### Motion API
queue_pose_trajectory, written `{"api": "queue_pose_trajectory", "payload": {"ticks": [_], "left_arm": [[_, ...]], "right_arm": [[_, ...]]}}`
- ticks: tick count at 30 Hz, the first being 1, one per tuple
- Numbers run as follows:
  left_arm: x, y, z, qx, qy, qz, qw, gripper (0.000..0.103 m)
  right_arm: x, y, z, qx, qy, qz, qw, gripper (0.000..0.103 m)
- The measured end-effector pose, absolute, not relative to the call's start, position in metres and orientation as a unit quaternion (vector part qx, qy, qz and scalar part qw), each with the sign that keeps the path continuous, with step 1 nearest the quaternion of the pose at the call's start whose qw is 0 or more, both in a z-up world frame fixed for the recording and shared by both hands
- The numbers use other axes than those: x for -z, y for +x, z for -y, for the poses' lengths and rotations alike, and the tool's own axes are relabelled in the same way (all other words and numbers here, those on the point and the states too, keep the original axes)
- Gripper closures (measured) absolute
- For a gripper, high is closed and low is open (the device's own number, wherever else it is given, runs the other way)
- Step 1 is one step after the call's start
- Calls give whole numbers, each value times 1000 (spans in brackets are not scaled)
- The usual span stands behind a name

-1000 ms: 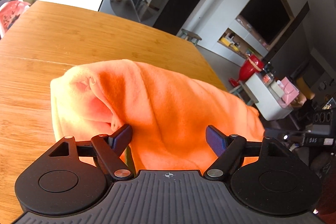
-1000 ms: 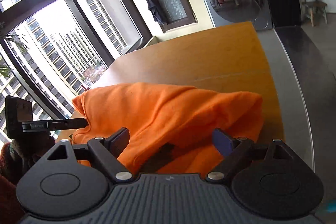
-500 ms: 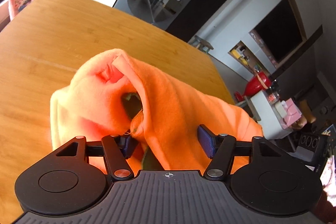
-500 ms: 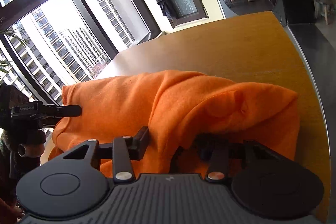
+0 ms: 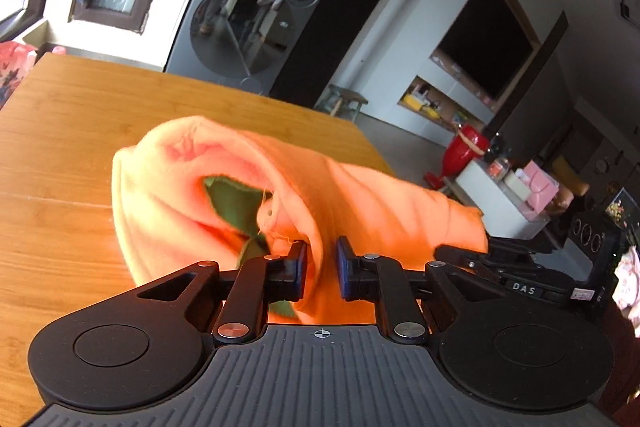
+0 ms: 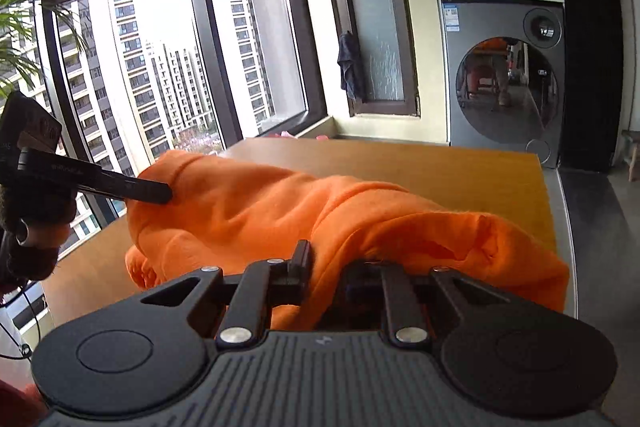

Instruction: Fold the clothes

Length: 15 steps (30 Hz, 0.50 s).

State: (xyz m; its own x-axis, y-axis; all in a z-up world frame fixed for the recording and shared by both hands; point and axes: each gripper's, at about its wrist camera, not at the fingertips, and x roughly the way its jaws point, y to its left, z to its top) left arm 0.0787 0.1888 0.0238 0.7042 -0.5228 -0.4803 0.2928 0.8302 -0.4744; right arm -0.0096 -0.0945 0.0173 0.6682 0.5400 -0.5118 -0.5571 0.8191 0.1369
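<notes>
An orange garment [image 5: 360,195] lies bunched near the front edge of a wooden table [image 5: 100,115], its fabric drawn up into a ridge that runs across the table between two hand-held tools. The left tongs [image 5: 321,269] are clenched on a fold of the garment, blue pads pressing the cloth from both sides; a patch of green lining [image 5: 232,203] shows in the opening beside them. The right tongs [image 6: 324,273] are closing on another fold of the same garment [image 6: 280,211], the cloth gathered between the pads and draped over the right-hand one. In the right wrist view the left tool reaches into the fabric at the table's window-side edge, held by a person's hand [image 6: 36,211].

The tabletop is warm, honey-coloured wood with a fine seam across it, otherwise bare toward its far edge. Beyond that far edge stands a grey front-loading washing machine [image 6: 506,79] with a round mirrored door. Tall dark-framed windows [image 6: 132,39] along one side look out on high-rise blocks, and a dark cloth [image 6: 350,65] hangs by a frosted pane. On the opposite side, a dark television screen [image 5: 486,39] hangs above open shelving, with a red vase [image 5: 460,151] on the floor.
</notes>
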Motion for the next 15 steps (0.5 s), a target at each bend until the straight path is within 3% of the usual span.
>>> {"api": "queue_pose_trajectory", "payload": {"ticks": [2,4,6,9,13,15], "left_arm": [[-36,66,-189,241,-176,-285,911,82],[-60,57,-190,258,-171,-240,920,69],[-85,58,-185,269,-165,-195,929,48],[-96,80,-169,281,-165,-172,930,36],[-45,113,-159,257,-168,-264,914,38],[-12,117,-164,235,-171,-308,906,39]], "right_arm": [[2,-18,89,-291,-49,-293,909,87],[11,-26,82,-289,-73,-289,910,87],[8,-27,77,-292,-81,-285,909,87],[6,-25,72,-292,-86,-287,908,85],[3,-27,74,-282,-77,-292,911,82],[-3,-29,84,-274,-62,-294,914,60]]}}
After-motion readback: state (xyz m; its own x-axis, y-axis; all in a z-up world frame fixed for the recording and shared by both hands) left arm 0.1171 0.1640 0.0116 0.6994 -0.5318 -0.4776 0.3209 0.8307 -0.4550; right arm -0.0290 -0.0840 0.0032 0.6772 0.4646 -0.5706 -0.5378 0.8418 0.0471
